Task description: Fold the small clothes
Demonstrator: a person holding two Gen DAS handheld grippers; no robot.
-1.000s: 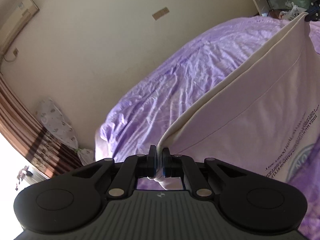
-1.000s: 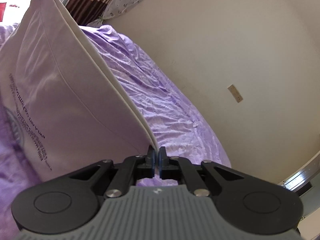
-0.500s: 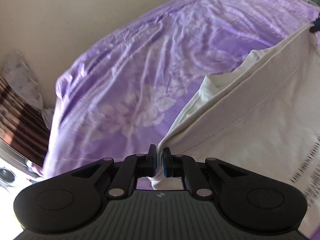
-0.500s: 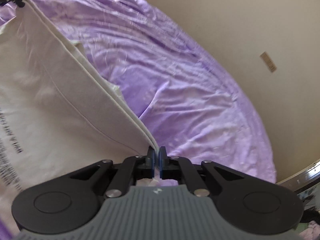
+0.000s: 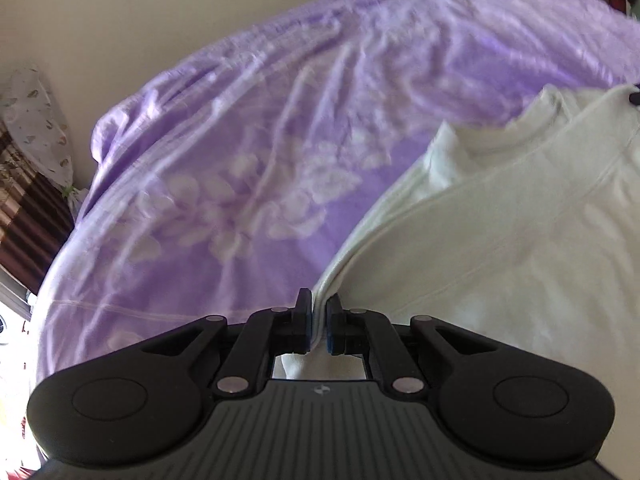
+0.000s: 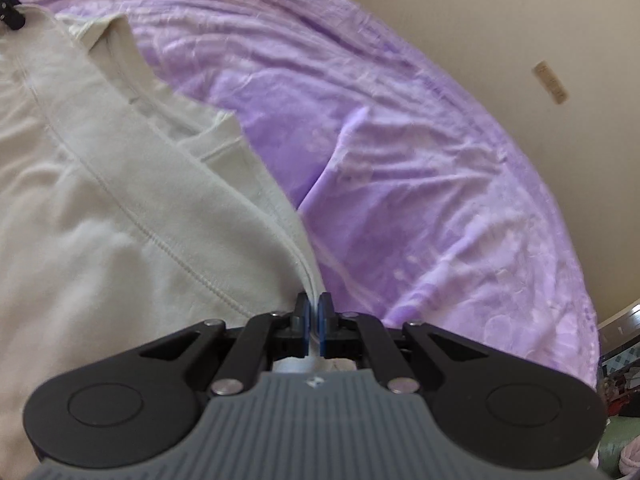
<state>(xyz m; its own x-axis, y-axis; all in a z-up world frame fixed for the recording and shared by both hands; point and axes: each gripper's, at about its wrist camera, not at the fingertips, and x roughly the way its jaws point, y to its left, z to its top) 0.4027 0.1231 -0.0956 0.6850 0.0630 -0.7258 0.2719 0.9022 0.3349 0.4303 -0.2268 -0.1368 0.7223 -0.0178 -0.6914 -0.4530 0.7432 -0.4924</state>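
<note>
A cream T-shirt [image 5: 520,240] lies folded over on the purple bedspread [image 5: 240,160], its hemmed edge stretched between both grippers. My left gripper [image 5: 318,316] is shut on one end of that edge, with the cloth pinched between its blue pads. In the right wrist view the same cream T-shirt [image 6: 100,200] spreads to the left, and my right gripper [image 6: 314,314] is shut on the other end of the edge. Under the top layer a lower layer with a ribbed neckline [image 6: 132,68] shows. The far tip of the other gripper [image 6: 10,12] peeks in at the top left.
The purple bedspread [image 6: 420,160] runs to a beige wall [image 6: 520,20] beyond the bed's far edge. A patterned cushion [image 5: 36,128] and striped curtain [image 5: 24,232] stand at the left of the left wrist view. Clutter sits past the bed's corner [image 6: 620,360].
Both grippers have come down with the shirt: it hung stretched in the air, and now it lies over on the bedspread with the printed text out of sight.
</note>
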